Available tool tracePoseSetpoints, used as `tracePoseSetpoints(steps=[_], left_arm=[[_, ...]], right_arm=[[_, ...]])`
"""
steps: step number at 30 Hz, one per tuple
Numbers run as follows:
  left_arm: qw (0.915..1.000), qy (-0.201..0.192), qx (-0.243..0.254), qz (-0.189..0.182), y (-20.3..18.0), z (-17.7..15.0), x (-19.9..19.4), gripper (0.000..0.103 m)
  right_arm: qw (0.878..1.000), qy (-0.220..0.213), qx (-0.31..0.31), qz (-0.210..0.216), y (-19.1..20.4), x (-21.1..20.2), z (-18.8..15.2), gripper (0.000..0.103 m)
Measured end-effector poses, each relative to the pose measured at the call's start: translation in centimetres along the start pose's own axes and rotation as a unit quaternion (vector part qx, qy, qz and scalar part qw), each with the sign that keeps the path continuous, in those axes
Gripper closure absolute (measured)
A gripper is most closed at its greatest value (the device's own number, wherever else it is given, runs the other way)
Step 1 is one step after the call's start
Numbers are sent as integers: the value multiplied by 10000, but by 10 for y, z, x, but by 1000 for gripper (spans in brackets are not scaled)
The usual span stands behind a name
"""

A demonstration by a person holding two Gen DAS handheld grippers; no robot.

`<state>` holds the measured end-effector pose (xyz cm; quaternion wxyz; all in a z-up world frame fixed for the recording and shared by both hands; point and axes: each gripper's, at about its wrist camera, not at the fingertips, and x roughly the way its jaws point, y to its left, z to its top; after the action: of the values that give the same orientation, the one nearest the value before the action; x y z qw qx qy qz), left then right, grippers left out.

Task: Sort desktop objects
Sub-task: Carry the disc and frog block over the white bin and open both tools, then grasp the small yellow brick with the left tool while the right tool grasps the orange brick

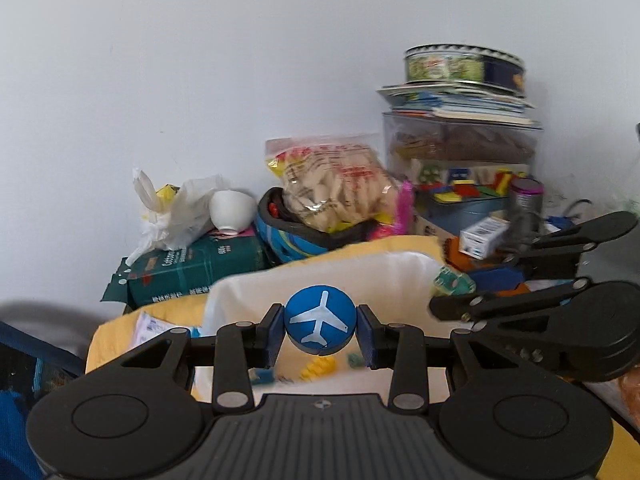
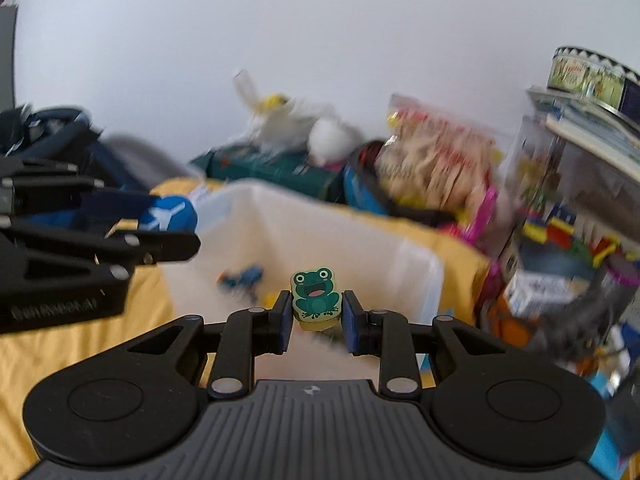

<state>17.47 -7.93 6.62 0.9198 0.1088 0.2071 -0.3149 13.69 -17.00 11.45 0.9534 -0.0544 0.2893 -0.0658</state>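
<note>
My left gripper [image 1: 320,330] is shut on a round blue piece with a white airplane [image 1: 320,320] and holds it over the white translucent bin [image 1: 320,272]. It also shows at the left of the right wrist view [image 2: 168,216]. My right gripper [image 2: 316,312] is shut on a green frog block [image 2: 315,294] above the same bin [image 2: 400,264], which holds a few small toys [image 2: 242,276]. The right gripper also shows at the right of the left wrist view [image 1: 440,304].
The bin stands on a yellow cloth [image 2: 80,344]. Behind it lie a green tissue pack [image 1: 192,268], a white bowl [image 1: 232,210], a snack bag [image 1: 332,184] in a blue basket, and a clear box of bricks under stacked books and a round tin [image 1: 464,64].
</note>
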Motion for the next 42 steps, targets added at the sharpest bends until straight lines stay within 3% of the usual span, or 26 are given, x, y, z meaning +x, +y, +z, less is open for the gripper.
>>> tracePoseSetpoints(steps=[3, 6, 8, 10, 13, 15, 18, 23, 26, 30, 33, 36, 37, 42], left_arm=[[9995, 168, -229, -121, 14, 1, 28, 61], [9979, 593, -270, -45, 22, -5, 52, 60], [9969, 729, -293, -22, 25, -9, 56, 52], [9974, 658, -296, -43, 28, -13, 44, 50], [9985, 434, -339, -59, 29, -22, 15, 42], [9990, 323, -298, -28, 32, -34, -5, 41], [9988, 429, -234, 47, 30, -66, -24, 38], [9917, 1240, -342, -84, 21, -134, -22, 39], [9869, 1592, -213, -153, 11, -157, -17, 39], [9861, 1647, 105, -211, 4, -163, -16, 39], [9856, 1665, 269, -149, 5, -161, -10, 39], [9854, 1673, 244, -188, 10, -162, -5, 39], [9854, 1675, 238, -184, 12, -161, -2, 39], [9870, 1564, 318, -212, 12, -157, 10, 39]], right_arm=[[9996, 86, 219, -152, -13, 21, 15, 74], [9988, 289, 323, -232, -19, 44, 17, 73], [9983, 414, 309, -254, -17, 53, 13, 65], [9986, 394, 264, -224, -14, 53, 9, 65], [9997, -2, 140, -199, -5, 27, 4, 65], [9998, -149, 43, -86, 3, 11, -1, 65], [9998, -160, -140, 37, 17, -4, -20, 65], [9958, 756, -395, 323, 43, 18, -79, 65], [9893, 1153, -700, 556, 63, 30, -108, 66], [9810, 1099, -1401, 775, 93, 35, -119, 69], [9749, 918, -1913, 677, 108, 42, -119, 70], [9687, 1137, -2134, 563, 110, 62, -121, 68], [9675, 1157, -2203, 442, 107, 69, -121, 77], [9806, 1352, -1278, 610, 67, 63, -109, 79]])
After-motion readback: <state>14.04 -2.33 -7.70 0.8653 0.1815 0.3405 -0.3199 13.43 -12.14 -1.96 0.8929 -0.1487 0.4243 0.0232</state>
